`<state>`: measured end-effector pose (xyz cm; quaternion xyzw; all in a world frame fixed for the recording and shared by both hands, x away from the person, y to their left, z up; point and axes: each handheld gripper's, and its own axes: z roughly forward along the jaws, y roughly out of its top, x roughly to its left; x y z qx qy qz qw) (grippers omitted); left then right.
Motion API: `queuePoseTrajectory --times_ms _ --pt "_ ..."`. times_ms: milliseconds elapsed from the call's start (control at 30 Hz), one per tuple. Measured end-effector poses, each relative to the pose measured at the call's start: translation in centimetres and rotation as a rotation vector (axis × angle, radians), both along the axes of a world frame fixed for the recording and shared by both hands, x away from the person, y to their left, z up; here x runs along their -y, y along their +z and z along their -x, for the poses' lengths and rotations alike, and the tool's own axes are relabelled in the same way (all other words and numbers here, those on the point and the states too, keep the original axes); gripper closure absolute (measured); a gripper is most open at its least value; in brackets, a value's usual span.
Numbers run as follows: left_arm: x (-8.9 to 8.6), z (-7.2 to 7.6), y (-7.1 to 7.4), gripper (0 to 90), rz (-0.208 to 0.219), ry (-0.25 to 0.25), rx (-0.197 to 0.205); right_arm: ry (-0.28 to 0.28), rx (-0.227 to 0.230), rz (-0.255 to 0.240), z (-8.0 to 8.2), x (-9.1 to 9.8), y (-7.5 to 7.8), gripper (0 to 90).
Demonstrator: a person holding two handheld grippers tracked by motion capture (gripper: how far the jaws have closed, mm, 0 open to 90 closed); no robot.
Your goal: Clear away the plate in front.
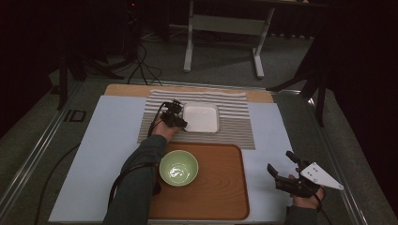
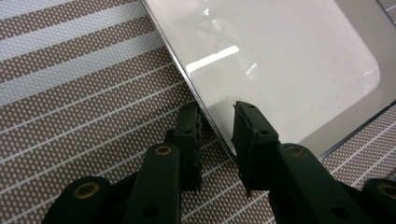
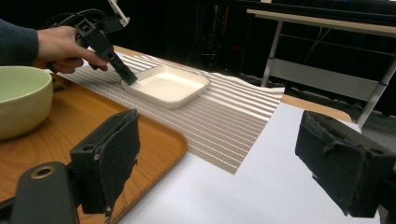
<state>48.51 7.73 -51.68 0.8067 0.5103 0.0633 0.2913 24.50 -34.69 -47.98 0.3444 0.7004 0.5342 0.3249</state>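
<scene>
Dark floor and a desk frame ring my table point(image 1: 112, 140), where blue sheets back a wooden tray point(image 1: 220, 187). Nearest, at 4 o'clock, my right gripper point(image 1: 280, 171) waits wide apart and empty, clear of the work. On the tray sits the bowl point(image 1: 178, 168). Farther off, at 12 o'clock on the striped mat point(image 1: 234, 122), my left gripper point(image 2: 217, 128) straddles the white dish's point(image 2: 280, 60) near rim, one jaw inside, one outside; whether the pads bite yet I cannot tell, presumably ready to lift it toward the tray.

High view: overhead, facing forward-down across the bench point(image 1: 117, 140). Left gripper view: very close on the white dish point(image 2: 280, 60) rim. Right gripper view: low, level, farther back; all share that dish.
</scene>
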Motion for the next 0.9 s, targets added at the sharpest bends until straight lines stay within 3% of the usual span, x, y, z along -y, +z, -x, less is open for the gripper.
queuePoseTrajectory --times_ms 233,333,533,667,733,767,900 --pt "-0.1 -0.2 0.2 85.2 -0.014 0.035 -0.005 0.001 0.0 0.002 0.0 0.0 0.0 13.4" --pt "-0.3 -0.4 0.2 86.0 0.0 0.05 -0.025 -0.001 -0.002 0.0 0.0 0.0 0.0 13.4" --pt "-0.1 -0.4 0.2 83.1 -0.008 0.058 -0.033 0.002 -0.002 0.005 0.0 0.0 0.0 13.4" --pt "0.0 -0.5 0.4 86.5 -0.017 0.071 -0.039 0.001 -0.002 0.003 0.0 0.0 0.0 13.4" --pt "-0.3 -0.6 0.4 87.8 0.021 0.091 -0.063 0.001 -0.001 0.002 0.0 0.0 0.0 13.4" --pt "-0.7 -0.6 0.4 88.4 0.063 0.107 -0.075 0.001 -0.002 0.001 0.0 0.0 0.0 13.4" --pt "-0.6 -0.4 1.2 89.3 0.055 0.106 -0.049 0.0 -0.002 0.002 0.0 0.0 0.0 13.4"
